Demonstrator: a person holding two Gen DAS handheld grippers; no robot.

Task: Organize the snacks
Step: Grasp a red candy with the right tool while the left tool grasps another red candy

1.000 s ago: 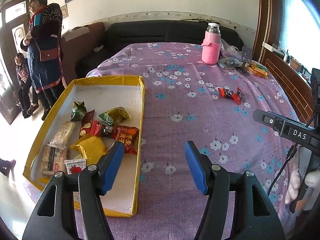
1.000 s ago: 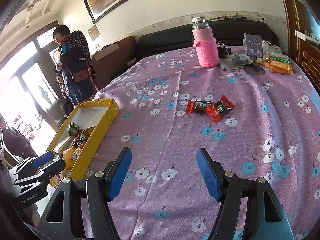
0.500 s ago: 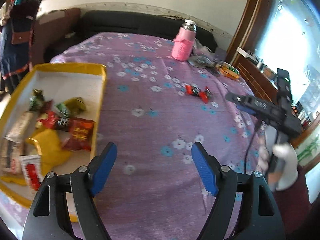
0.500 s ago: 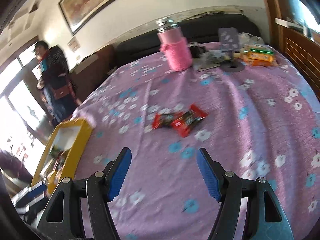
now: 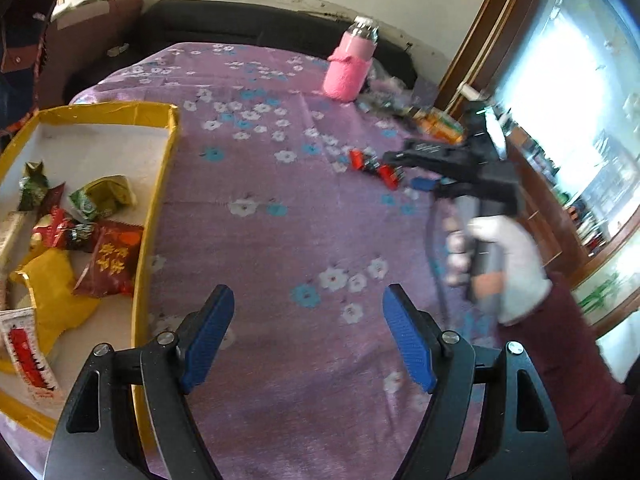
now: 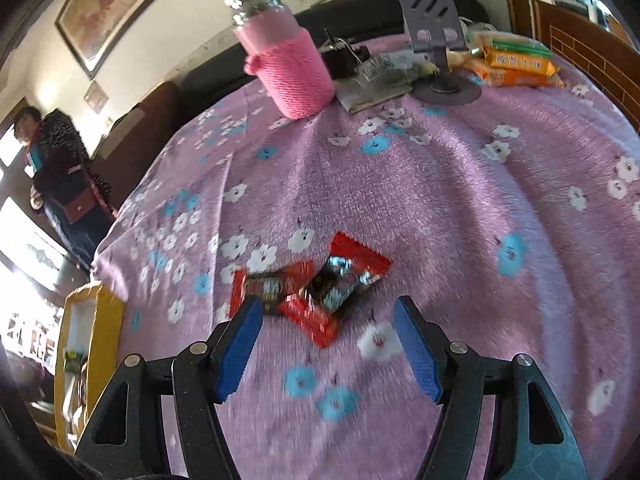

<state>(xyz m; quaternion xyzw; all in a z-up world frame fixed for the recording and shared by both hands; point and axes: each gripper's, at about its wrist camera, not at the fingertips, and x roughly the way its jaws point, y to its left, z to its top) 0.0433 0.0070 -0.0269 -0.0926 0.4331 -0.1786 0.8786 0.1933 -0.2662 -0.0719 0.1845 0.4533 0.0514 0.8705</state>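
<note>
Two red snack packets (image 6: 340, 280) lie overlapping on the purple flowered cloth (image 6: 460, 208), just ahead of my right gripper (image 6: 326, 320). It is open, and the nearer packet's corner reaches between its blue pads (image 6: 236, 352) without touching them. In the left wrist view the same packets (image 5: 372, 166) lie under the right gripper (image 5: 412, 170), held by a white-gloved hand (image 5: 516, 264). My left gripper (image 5: 307, 308) hangs open and empty over bare cloth beside the yellow box (image 5: 160, 200). Several wrapped snacks (image 5: 108, 260) lie in that box.
A bottle in a pink knitted sleeve (image 6: 292, 72), a purple phone stand (image 6: 436, 36), papers and orange packets (image 6: 516, 64) crowd the table's far side. A person (image 6: 60, 176) stands beyond the far left edge. Wooden furniture (image 5: 540, 200) lines the right side.
The left gripper's jaws have widened and its view has swung right, away from the box. The right gripper has travelled forward and down until the red packets lie at its fingertips.
</note>
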